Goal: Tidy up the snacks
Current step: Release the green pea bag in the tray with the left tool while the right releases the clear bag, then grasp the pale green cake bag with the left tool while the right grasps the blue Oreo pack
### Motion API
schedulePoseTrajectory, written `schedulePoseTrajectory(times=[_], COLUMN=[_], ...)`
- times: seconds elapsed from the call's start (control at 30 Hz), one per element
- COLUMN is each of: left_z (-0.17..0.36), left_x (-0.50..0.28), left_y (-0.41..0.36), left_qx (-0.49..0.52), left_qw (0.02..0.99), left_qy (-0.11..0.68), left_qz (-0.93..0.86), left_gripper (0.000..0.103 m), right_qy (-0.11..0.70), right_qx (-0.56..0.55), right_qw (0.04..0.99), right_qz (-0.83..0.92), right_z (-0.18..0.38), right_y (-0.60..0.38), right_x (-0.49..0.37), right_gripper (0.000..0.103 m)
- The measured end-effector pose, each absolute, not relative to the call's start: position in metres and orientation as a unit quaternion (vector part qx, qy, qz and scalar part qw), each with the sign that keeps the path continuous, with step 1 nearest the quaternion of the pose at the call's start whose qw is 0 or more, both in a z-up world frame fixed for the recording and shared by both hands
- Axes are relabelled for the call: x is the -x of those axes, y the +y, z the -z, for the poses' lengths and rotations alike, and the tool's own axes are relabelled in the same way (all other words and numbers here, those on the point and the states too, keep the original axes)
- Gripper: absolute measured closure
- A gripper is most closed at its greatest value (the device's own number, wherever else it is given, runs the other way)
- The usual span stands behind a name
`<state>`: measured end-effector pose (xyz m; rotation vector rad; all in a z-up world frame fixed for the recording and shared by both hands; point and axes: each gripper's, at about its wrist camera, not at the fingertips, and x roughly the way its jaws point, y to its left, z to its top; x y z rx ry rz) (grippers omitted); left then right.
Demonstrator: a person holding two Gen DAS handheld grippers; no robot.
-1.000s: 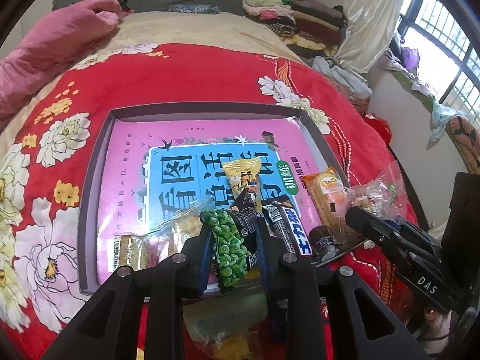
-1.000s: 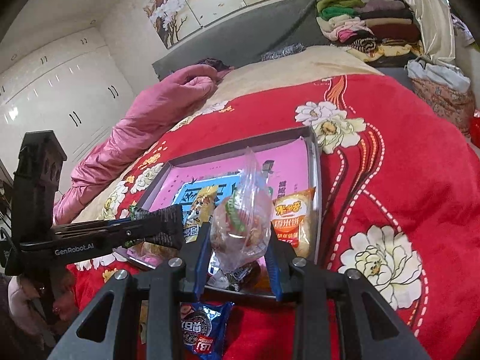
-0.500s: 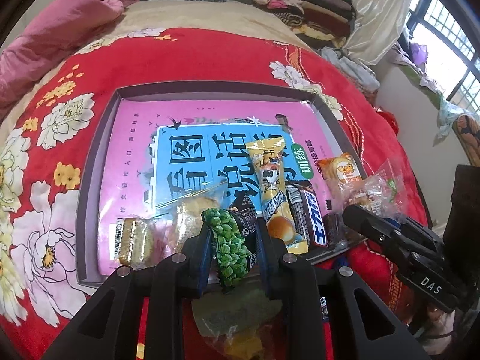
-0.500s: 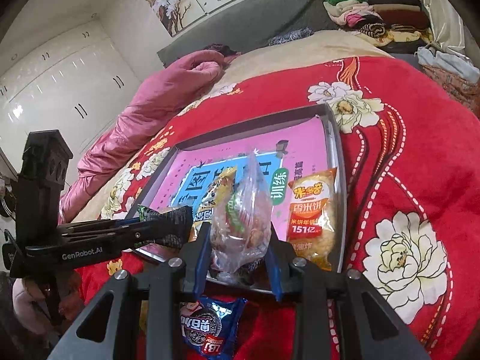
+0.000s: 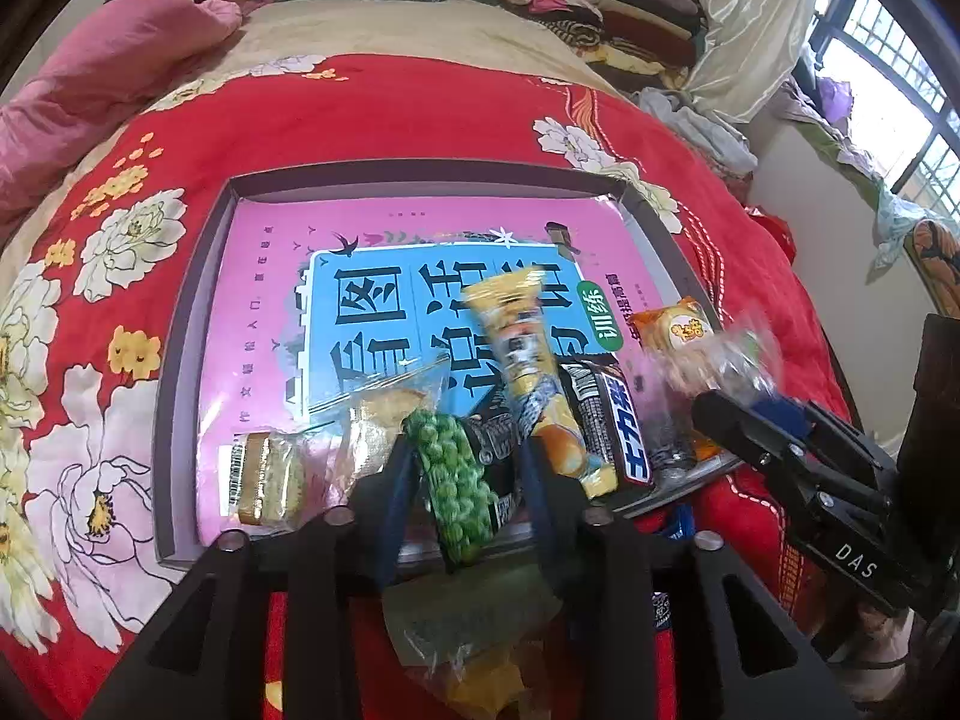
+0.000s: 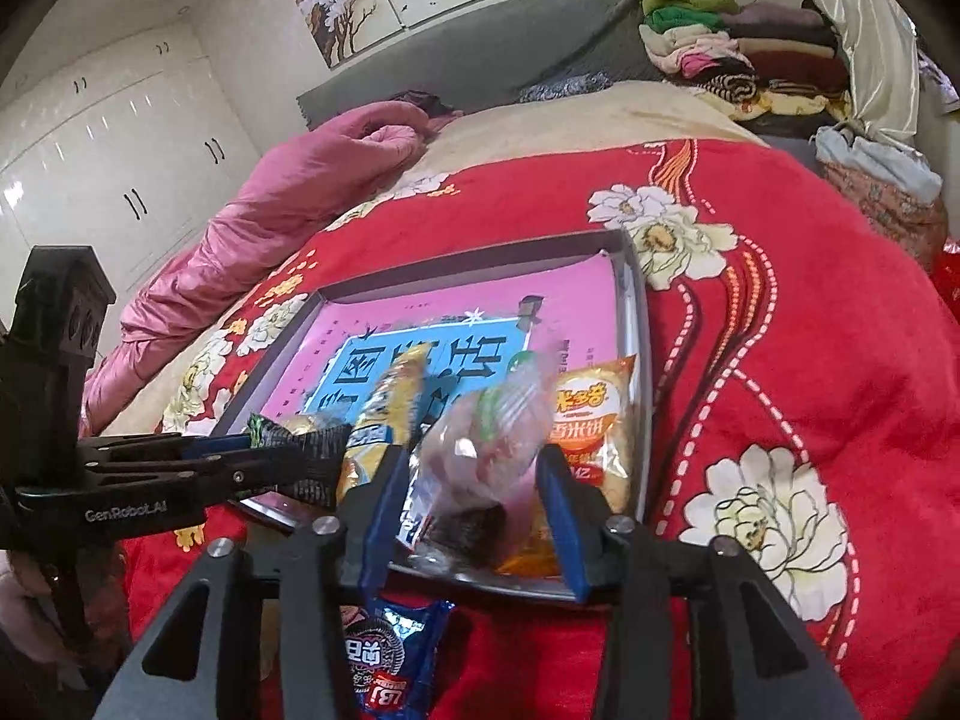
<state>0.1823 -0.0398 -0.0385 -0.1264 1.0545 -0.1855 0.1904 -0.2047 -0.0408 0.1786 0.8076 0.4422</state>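
Note:
A grey tray (image 5: 198, 312) lined with a pink and blue book lies on the red floral bedspread. My left gripper (image 5: 468, 450) is over its near edge with jaws opening. A green pea snack packet (image 5: 456, 486) stands loose between the pads, leaning toward the left one. My right gripper (image 6: 471, 462) is at the tray's near right corner, jaws also opening. A clear bag of snacks (image 6: 480, 444), blurred, is dropping between its pads. A yellow packet (image 5: 528, 372), a black bar (image 5: 606, 420), an orange cracker pack (image 6: 591, 420) and clear biscuit bags (image 5: 270, 474) lie in the tray.
On the bedspread in front of the tray lie a blue cookie packet (image 6: 390, 660) and a clear bag with yellow snacks (image 5: 480, 654). A pink quilt (image 6: 270, 204) lies at the far left and folded clothes (image 6: 738, 54) are stacked at the far right.
The jaws of both grippers have spread apart. The clear bag has slipped down out of the right grip, and the pea packet stands free between the left pads.

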Motion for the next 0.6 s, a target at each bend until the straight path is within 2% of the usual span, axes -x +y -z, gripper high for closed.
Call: schedulePoseTrajectory(times=[0.33, 0.6], left_z=[0.026, 0.014], left_x=[-0.174, -0.152], left_y=[-0.033, -0.024], left_qx=[0.064, 0.065], left_qw=[0.864, 0.866], left_qy=[0.492, 0.487], left_qz=[0.089, 0.092], left_gripper=[0.042, 0.038], right_qy=[0.374, 0.368], right_qx=[-0.105, -0.111], right_qw=[0.901, 0.901], right_qz=[-0.195, -0.203], right_z=[0.031, 0.019], right_y=[-0.222, -0.225], right_x=[-0.187, -0.168], right_gripper=[0.052, 0.048])
